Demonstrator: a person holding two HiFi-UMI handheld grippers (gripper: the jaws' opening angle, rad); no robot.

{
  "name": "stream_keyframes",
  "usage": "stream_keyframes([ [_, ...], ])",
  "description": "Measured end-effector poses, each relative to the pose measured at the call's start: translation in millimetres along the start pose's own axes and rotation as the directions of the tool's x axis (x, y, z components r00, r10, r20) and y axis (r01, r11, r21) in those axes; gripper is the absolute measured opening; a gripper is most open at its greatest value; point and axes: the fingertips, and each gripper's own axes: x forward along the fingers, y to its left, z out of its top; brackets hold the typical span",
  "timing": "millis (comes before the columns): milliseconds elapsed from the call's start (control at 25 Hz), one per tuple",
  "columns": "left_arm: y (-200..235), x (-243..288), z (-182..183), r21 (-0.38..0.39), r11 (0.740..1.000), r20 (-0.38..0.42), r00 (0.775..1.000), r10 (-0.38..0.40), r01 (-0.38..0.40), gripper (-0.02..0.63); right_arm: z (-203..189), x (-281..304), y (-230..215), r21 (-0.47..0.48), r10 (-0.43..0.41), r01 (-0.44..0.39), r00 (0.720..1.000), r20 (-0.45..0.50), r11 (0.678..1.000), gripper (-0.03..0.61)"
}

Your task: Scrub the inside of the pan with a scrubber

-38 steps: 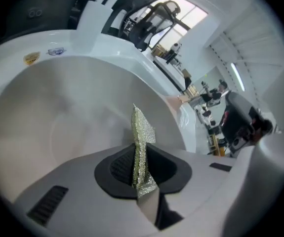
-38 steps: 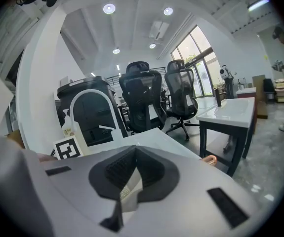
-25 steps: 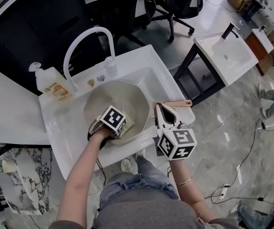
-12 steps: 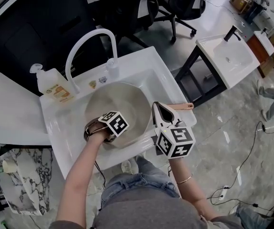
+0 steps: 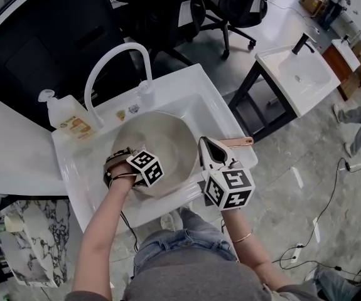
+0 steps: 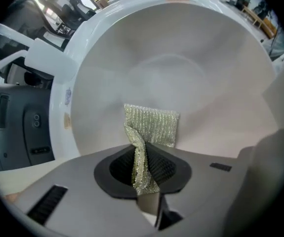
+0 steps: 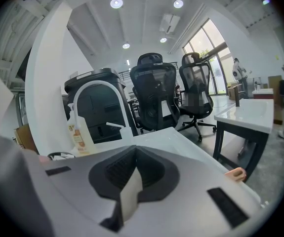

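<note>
Head view: a white sink (image 5: 189, 83) with a tall arched faucet (image 5: 108, 64) and a soap bottle (image 5: 70, 119) on its back left corner holds a pale round pan (image 5: 167, 133). The pan's copper-coloured handle (image 5: 238, 142) sticks out to the right over the sink's edge. The left claw (image 5: 144, 168) is down at the pan's left rim, pointing in towards the bowl. The right claw (image 5: 208, 146) lies over the root of the handle, just beside the pan's right rim. Office chairs (image 5: 230, 5) and a second washbasin (image 5: 299, 74) stand further back on the tiled floor.

Left gripper view: the left claw (image 6: 142, 174) is clamped tight on a silvery-green mesh scrubber (image 6: 149, 125). The pinched end is bunched between the jaws, and the free end lies flat against the inside wall of the pan (image 6: 181, 63).

Right gripper view: the right claw (image 7: 134, 179) has its jaws closed together, with nothing to be seen between them. The rounded end of the handle (image 7: 236, 173) peeks out low on the right, beyond the claw's body, and I cannot tell whether the claw touches it. Past the sink's rim (image 7: 166, 135) stand the faucet (image 7: 100, 90), the soap bottle (image 7: 79, 132) and the office chairs (image 7: 154, 95).
</note>
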Motion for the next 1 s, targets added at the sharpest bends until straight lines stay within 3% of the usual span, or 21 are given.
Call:
stream_keyframes([
  [240,33.5,-6.8,-4.1,-0.007,0.985,0.032,0.985,0.171,-0.171,0.060,-3.2,-3.4,0.2,-0.001,-0.002,0.002,1.000,-0.006,1.000,0.011],
  [520,69.8,-22.0,-3.3,-0.027,0.935,0.096,0.930,0.354,-0.353,0.059,-7.5,-7.0,7.9,-0.012,0.000,0.000,1.000,-0.008,1.000,0.011],
  [680,89.8,-39.4,0.3,-0.080,0.896,0.147,0.884,0.443,-0.436,0.060,-8.6,-11.8,7.7,-0.014,-0.012,0.011,1.000,-0.006,1.000,0.011],
  [800,100.1,-60.0,7.0,-0.160,0.863,0.218,0.835,0.505,-0.480,0.060,-9.0,-15.1,7.2,-0.014,-0.019,0.019,1.000,-0.003,1.000,0.011],
  [1000,107.2,-92.3,11.6,-0.369,0.820,0.344,0.755,0.559,-0.438,0.060,-8.4,-16.9,12.3,-0.016,-0.018,0.018,1.000,0.007,1.000,0.011],
])
